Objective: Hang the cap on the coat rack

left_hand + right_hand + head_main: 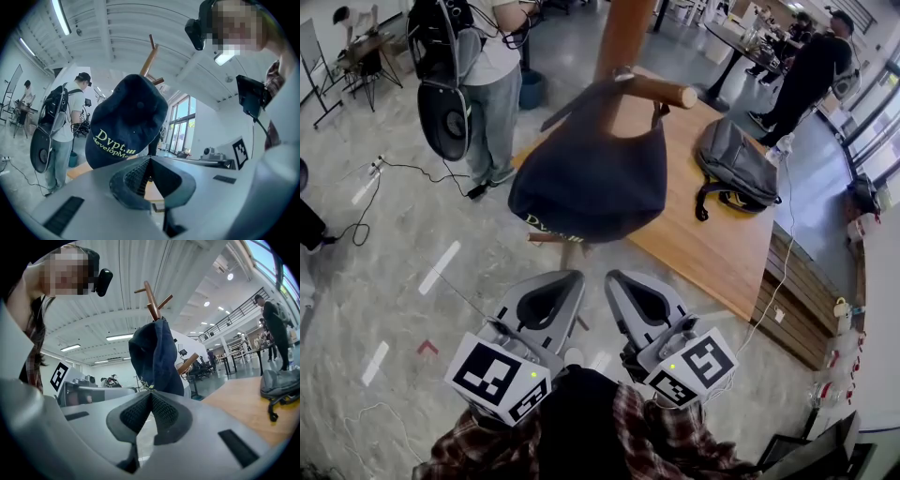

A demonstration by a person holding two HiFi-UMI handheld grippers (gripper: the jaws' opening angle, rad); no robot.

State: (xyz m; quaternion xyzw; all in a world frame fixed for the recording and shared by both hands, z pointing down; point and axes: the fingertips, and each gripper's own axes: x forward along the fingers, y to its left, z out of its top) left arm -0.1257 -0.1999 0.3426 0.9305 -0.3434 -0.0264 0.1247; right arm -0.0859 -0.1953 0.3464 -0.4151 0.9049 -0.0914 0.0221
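Both claws are pressed shut with nothing between their jaws. In the head view, the left gripper [565, 279] and the right gripper [619, 278] sit side by side at the bottom of the frame, grey bodies pointing up the picture, each carrying a cube with square black-and-white markers. Ahead of them, and apart from both tips, the dark navy fabric cap [591, 178] with pale green lettering hangs from a round wooden peg [661, 91] of the brown wooden coat rack [623, 37]. Behind the rack lies a low light-wood platform [712, 234] with a grey soft backpack [736, 164] on it. A person in a white shirt and jeans [492, 84] stands on the grey floor at upper left, and a person in black clothes [806, 75] at upper right.

In the left gripper view, the dark ribbed pads meet at the tips [149, 159]. The cap [126, 122] hangs just beyond and above them, lettering facing the camera, with the rack's pole [149, 58] rising behind it. The white-shirted person [70, 126] stands at left.

In the right gripper view, the jaws meet at the tips [151, 393]. The cap [157, 357] droops edge-on from the rack's pegs [151, 296] past the tips; whether it touches them cannot be told. The backpack [279, 383] rests on the platform [243, 404] at right.
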